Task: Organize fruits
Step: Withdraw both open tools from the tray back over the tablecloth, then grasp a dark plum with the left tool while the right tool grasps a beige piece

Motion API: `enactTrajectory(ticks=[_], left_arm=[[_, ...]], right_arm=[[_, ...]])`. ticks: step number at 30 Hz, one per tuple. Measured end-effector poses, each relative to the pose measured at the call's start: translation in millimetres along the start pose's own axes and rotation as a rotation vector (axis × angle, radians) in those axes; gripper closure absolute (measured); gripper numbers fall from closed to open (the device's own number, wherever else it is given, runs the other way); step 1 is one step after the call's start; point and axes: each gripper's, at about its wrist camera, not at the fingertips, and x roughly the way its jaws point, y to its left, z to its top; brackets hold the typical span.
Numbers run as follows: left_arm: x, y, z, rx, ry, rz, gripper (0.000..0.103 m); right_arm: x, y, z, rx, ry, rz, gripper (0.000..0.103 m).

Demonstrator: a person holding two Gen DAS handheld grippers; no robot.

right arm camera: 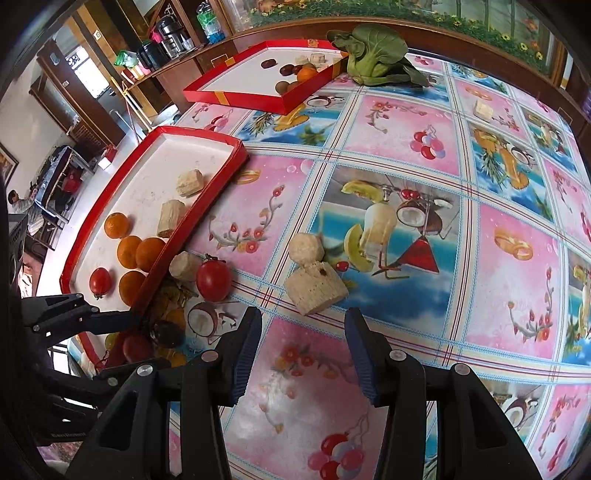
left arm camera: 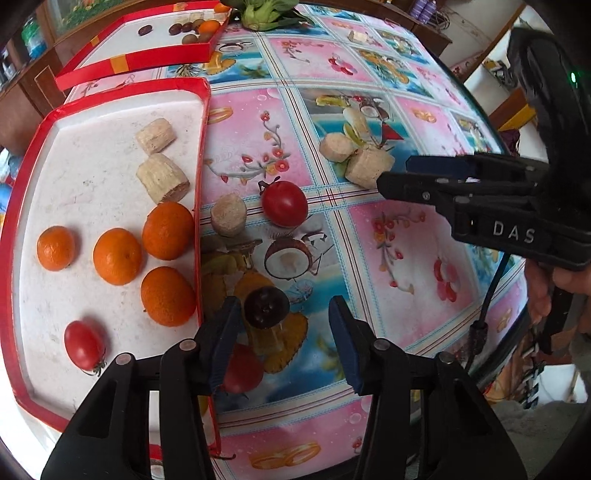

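Four oranges (left arm camera: pixel 117 256), two pale cut pieces (left arm camera: pixel 162 178) and one small tomato (left arm camera: pixel 84 345) lie inside the near red tray (left arm camera: pixel 201 155). Just beside this tray, on the tablecloth (left arm camera: pixel 406 258), sit one tomato (left arm camera: pixel 284 203) and one dark fruit (left arm camera: pixel 266 307). Both the left gripper (left arm camera: pixel 282 341) and right gripper (right arm camera: pixel 301 356) are unclenched, grasping nothing; the dark fruit lies near the left fingertips.

Table (right arm camera: pixel 406 147) w/ glossy vinyl cloth, pink & blue squares printed w/ fruit, flowers, rings; fills most of both views. Dark brown wooden rail (right arm camera: pixel 461 35) runs along its far edge at 12 o'clock, painted flower-and-grass panel (right arm camera: pixel 369 11) behind it. At 11 o'clock, brown wooden shelving (right arm camera: pixel 110 62) w/ a black flask (right arm camera: pixel 168 31) & a clear plastic bottle (right arm camera: pixel 208 22). At 9 o'clock, white wall (right arm camera: pixel 22 118), further room beyond, a seated person (right arm camera: pixel 18 201) small & blurred. Even, daylight-like lighting; source not clear.
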Motion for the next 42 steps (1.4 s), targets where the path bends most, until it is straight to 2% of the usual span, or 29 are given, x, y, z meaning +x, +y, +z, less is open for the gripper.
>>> enactTrajectory(ticks=[4, 6, 11, 22, 24, 30, 32, 34, 35, 38, 42], left_arm=[[6, -4, 2, 0.051, 0.003, 0.061, 0.063], [7, -6, 2, 0.076, 0.001, 0.100, 0.070], [11, -8, 1, 0.115, 0.005, 0.146, 0.072], [17, -9, 4, 0.130, 0.005, 0.163, 0.073], [18, -9, 5, 0.131, 0.004, 0.163, 0.077], [16, -3, 6, 0.093, 0.004, 0.115, 0.077], [14, 5, 6, 0.017, 0.014, 0.005, 0.077], [13, 11, 5, -0.034, 0.014, -0.048, 0.077], [12, 13, 4, -0.053, 0.014, -0.070, 0.077], [11, 15, 0, -0.084, 0.012, -0.103, 0.077], [11, 16, -4, -0.090, 0.019, -0.101, 0.077]], right_arm=[[7, -1, 4, -0.010, 0.012, -0.016, 0.055], [12, -1, 5, -0.011, 0.019, -0.020, 0.055], [21, 0, 8, -0.025, 0.033, -0.032, 0.055], [30, 0, 13, -0.040, 0.045, -0.061, 0.053], [33, 0, 14, -0.043, 0.051, -0.069, 0.053], [37, 0, 14, -0.062, 0.049, -0.104, 0.059], [36, -1, 14, -0.066, 0.046, -0.101, 0.062], [35, -2, 13, -0.058, 0.047, -0.090, 0.065], [33, -2, 12, -0.058, 0.043, -0.084, 0.072], [29, -1, 11, -0.059, 0.040, -0.075, 0.077], [26, -4, 9, -0.050, 0.037, -0.054, 0.077]])
